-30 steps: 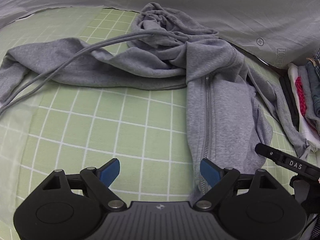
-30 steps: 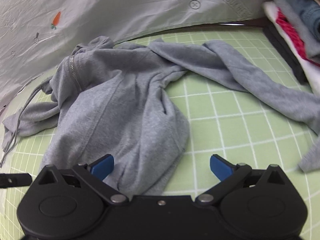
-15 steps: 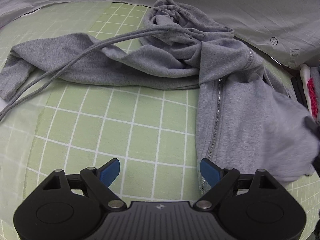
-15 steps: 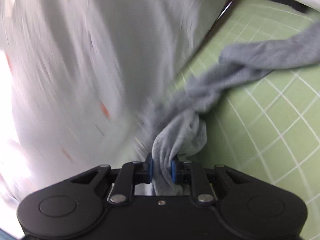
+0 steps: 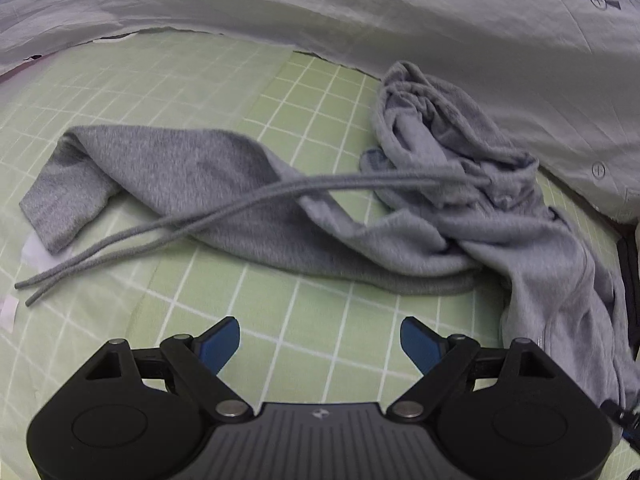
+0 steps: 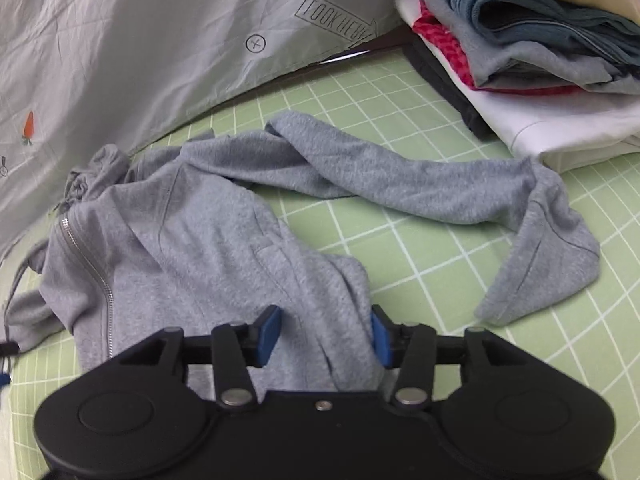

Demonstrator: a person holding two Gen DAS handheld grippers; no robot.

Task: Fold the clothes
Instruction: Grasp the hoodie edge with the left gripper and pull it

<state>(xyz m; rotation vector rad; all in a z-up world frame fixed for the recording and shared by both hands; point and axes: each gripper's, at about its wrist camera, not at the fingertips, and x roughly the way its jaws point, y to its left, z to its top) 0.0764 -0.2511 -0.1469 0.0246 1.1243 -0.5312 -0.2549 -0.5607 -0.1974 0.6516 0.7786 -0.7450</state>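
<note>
A grey zip hoodie (image 5: 400, 248) lies crumpled on the green grid mat (image 5: 224, 292). In the left wrist view one sleeve (image 5: 132, 172) stretches left, the hood (image 5: 440, 140) is bunched at the back right, and two drawstrings (image 5: 168, 232) trail left. My left gripper (image 5: 320, 340) is open over bare mat, short of the sleeve. In the right wrist view the hoodie's body (image 6: 208, 248) with its zipper (image 6: 88, 260) spreads ahead, and the other sleeve (image 6: 440, 184) runs right. My right gripper (image 6: 325, 336) is partly open with the hoodie's lower edge lying flat between its blue pads (image 6: 270, 334).
A stack of folded clothes (image 6: 540, 60) stands at the back right of the mat, close to the sleeve's cuff. A pale printed sheet (image 6: 160, 40) rises behind the mat along the far edge. White paper scraps (image 5: 36, 252) lie at the mat's left.
My right gripper, shut on bunched fabric and swinging half a second ago, has come down and spread its jaws; the hoodie's body lies flatter. The left gripper moved left, still open.
</note>
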